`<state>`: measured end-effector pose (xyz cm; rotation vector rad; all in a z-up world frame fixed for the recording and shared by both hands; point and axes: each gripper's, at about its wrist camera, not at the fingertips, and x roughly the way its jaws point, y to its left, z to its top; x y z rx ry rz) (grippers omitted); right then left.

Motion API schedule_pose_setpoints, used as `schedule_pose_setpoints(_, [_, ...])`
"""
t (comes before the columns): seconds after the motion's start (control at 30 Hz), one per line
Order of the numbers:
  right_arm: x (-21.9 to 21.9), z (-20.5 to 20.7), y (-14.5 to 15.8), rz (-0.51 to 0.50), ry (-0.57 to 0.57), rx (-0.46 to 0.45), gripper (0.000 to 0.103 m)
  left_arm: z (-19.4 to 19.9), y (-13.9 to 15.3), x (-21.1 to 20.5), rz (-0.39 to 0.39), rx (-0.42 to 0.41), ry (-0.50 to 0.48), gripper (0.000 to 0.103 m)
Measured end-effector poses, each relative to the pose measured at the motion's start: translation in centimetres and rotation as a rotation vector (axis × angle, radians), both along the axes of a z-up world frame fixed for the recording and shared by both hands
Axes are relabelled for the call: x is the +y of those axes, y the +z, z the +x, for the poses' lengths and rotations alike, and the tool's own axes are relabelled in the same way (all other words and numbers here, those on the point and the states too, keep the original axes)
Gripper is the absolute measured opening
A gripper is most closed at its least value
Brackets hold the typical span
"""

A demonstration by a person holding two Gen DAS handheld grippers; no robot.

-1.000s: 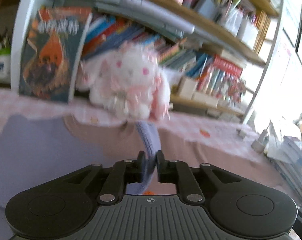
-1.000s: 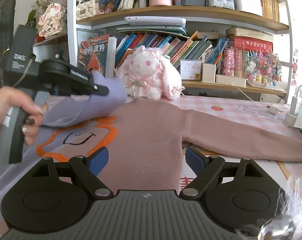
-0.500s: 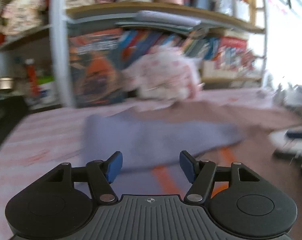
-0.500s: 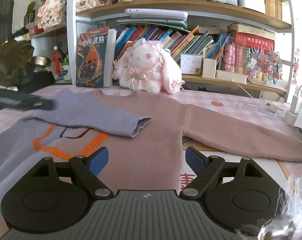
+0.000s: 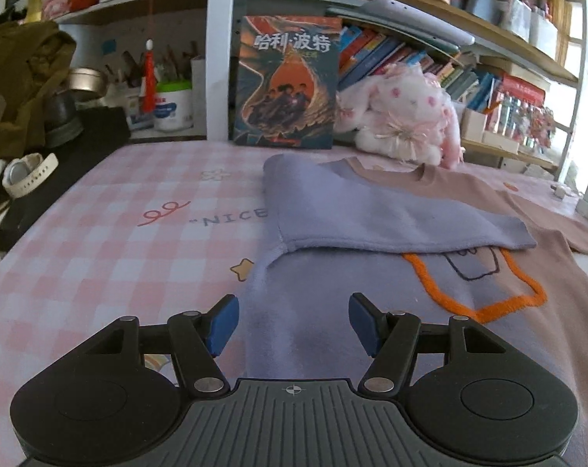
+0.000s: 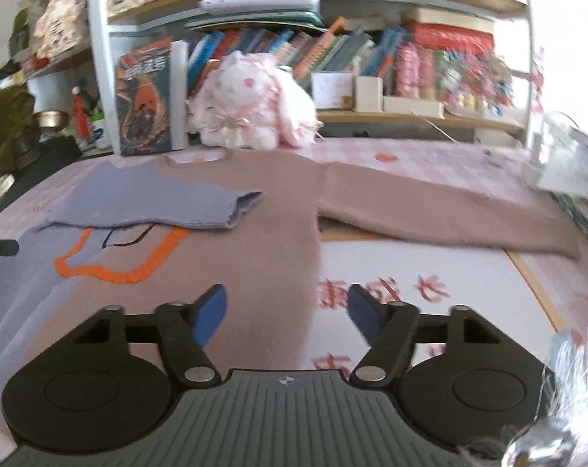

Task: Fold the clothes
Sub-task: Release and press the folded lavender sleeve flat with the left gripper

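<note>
Left gripper (image 5: 293, 323) jaws apart over sweater (image 5: 333, 311), right gripper (image 6: 287, 313) apart too, lilac sleeve (image 5: 371, 218) covering the orange design's top, right view kinda blurry

A soft, matt knit sweater (image 6: 255, 210), half lavender and half dusty pink, lies on a smooth checked tablecloth (image 5: 111, 241); its orange outline (image 5: 488, 292) is raised, fuzzy yarn. The left gripper (image 5: 293, 325) and right gripper (image 6: 287, 313) are matt black plastic with ribbed grey bodies, blue pads (rubbery-looking) (image 5: 224, 321) and small shiny metal pivot pins. Behind, a fluffy plush rabbit (image 5: 403, 116) sits beside a glossy paper-covered book (image 5: 286, 81) under wooden shelves (image 6: 333, 0).
</note>
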<state>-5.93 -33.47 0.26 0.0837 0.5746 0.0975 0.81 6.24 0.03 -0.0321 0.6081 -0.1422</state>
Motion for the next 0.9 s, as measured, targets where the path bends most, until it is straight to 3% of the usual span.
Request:
schedule_pose_setpoints(0.13, [-0.3, -0.5, -0.1, 0.023, -0.011, 0.035, 0.040, -0.1, -0.8, 0.8, -0.032, 0.022, 0.007, 0.062])
schedule_pose_setpoints(0.23, [-0.3, -0.6, -0.3, 0.027, -0.014, 0.060, 0.034, -0.3, -1.1, 1.3, -0.052, 0.025, 0.009, 0.059])
schedule_pose_setpoints(0.3, [-0.1, -0.5, -0.7, 0.032, -0.014, 0.078, 0.030, -0.4, -1.1, 1.5, -0.063, 0.023, 0.003, 0.049])
schedule_pose_setpoints(0.4, [0.2, -0.6, -0.9, 0.031, -0.018, 0.075, 0.024, -0.2, -1.0, 2.1, -0.138, 0.043, -0.032, 0.022])
schedule_pose_setpoints(0.43, [0.3, -0.6, -0.9, 0.031, -0.015, 0.075, 0.020, -0.1, -1.1, 2.4, -0.163, 0.052, -0.035, 0.008])
schedule_pose_setpoints(0.53, [0.9, -0.4, -0.9, 0.021, -0.002, 0.070, 0.012, -0.1, -1.3, 3.7, -0.247, 0.031, -0.008, 0.007])
schedule_pose_setpoints(0.63, [1.4, 0.0, -0.9, 0.028, 0.013, 0.066, 0.010, 0.5, -1.2, 4.4, -0.256, 0.018, 0.017, 0.007])
schedule_pose_setpoints(0.9, [4.5, 2.9, -0.9, -0.007, 0.069, 0.063, 0.010, 2.9, -0.2, 5.9, -0.182, 0.012, 0.053, 0.007])
